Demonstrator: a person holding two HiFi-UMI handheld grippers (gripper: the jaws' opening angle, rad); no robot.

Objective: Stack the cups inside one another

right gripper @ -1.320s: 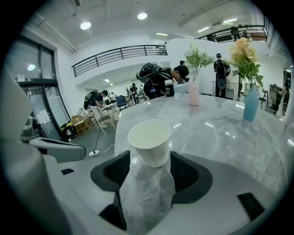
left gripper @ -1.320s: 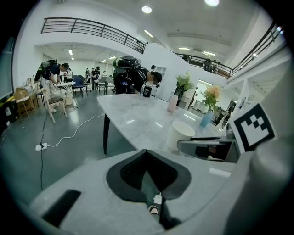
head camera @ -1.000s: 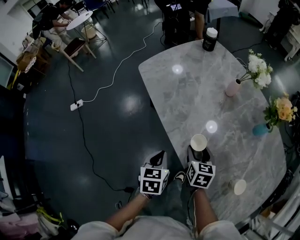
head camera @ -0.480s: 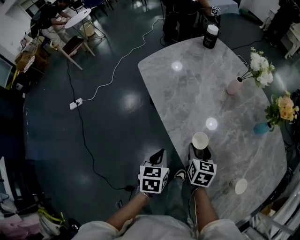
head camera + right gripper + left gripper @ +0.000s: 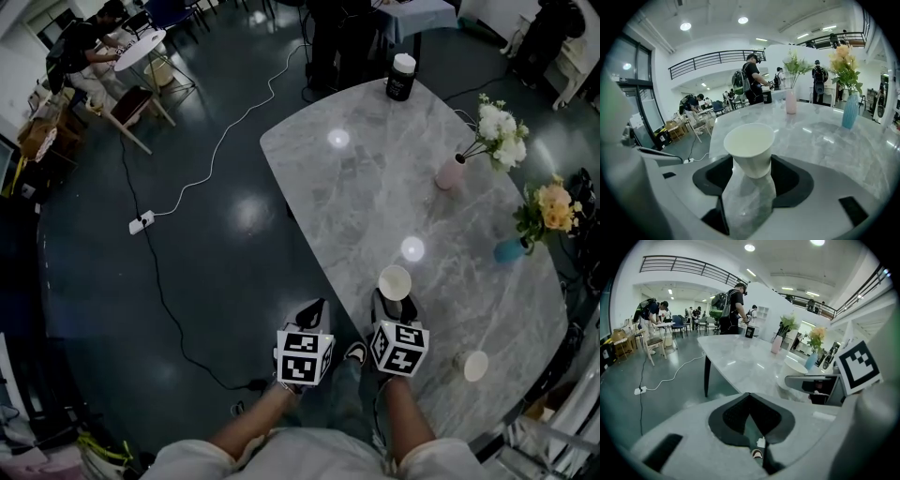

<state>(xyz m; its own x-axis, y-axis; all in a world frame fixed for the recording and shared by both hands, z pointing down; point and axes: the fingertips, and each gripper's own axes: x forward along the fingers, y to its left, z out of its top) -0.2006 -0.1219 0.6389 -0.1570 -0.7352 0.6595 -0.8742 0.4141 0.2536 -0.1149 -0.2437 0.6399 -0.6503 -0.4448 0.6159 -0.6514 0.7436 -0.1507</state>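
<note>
My right gripper (image 5: 395, 302) is shut on a white paper cup (image 5: 395, 282) over the near left edge of the grey marble table (image 5: 375, 187). In the right gripper view the cup (image 5: 749, 143) stands upright, mouth up, its lower part pinched between the two dark pads of the right gripper (image 5: 751, 161). A second white cup (image 5: 476, 366) stands alone on the table to the right, near the front edge. My left gripper (image 5: 315, 314) hangs over the floor just left of the table; in its own view the left gripper (image 5: 750, 397) has its tips together with nothing between them.
On the table stand a black canister with a white lid (image 5: 403, 77) at the far end, a pink vase of white flowers (image 5: 450, 172) and a teal vase of yellow flowers (image 5: 510, 250) on the right. A cable and power strip (image 5: 141, 222) lie on the dark floor.
The head view has shifted slightly, so the table sits a little further left. Both grippers keep their places and the cup stays in the right one.
</note>
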